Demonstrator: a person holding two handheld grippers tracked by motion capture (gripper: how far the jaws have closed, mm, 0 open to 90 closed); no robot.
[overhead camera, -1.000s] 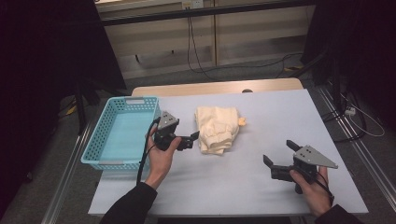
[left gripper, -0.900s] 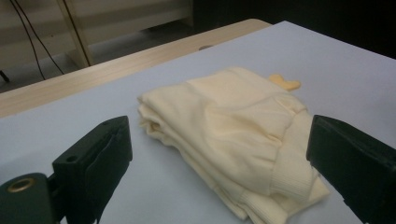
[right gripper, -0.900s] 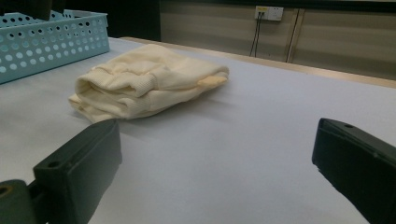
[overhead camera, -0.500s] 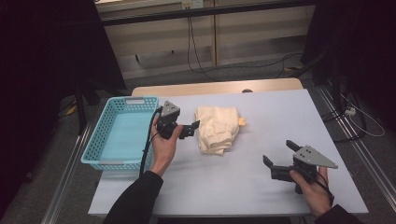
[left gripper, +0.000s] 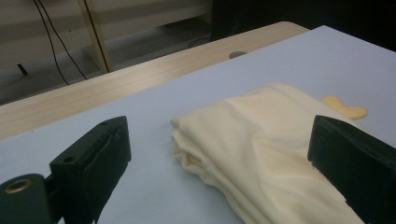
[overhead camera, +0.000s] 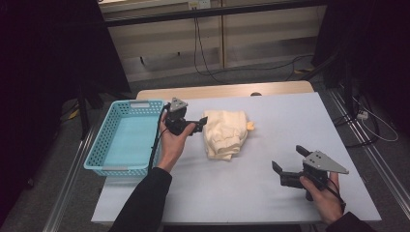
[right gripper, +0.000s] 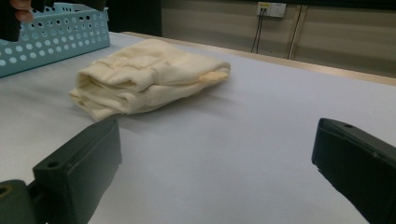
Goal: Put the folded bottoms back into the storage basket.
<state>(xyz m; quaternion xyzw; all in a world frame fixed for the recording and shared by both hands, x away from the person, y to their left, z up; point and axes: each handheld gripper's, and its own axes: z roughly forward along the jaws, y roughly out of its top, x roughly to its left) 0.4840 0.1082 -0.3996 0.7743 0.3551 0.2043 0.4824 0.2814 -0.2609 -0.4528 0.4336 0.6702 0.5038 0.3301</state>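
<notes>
On grey table (overhead camera: 270, 121), folded cream garment (overhead camera: 223, 133) sits betw. wide-open left tool (overhead camera: 199, 124) jaws; right tool (overhead camera: 286, 164) open, well apart.

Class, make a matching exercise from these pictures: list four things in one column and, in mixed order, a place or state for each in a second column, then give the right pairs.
Things
1. basket
2. folded cloth
3. left gripper
4. right gripper

Places or states
A. open, at the cloth's edge
B. pale yellow, mid-table
C. open, apart from the cloth, at the table's near right
D. light blue, at the table's left edge

Pairs: 1-D, 2-B, 3-A, 4-C
</notes>
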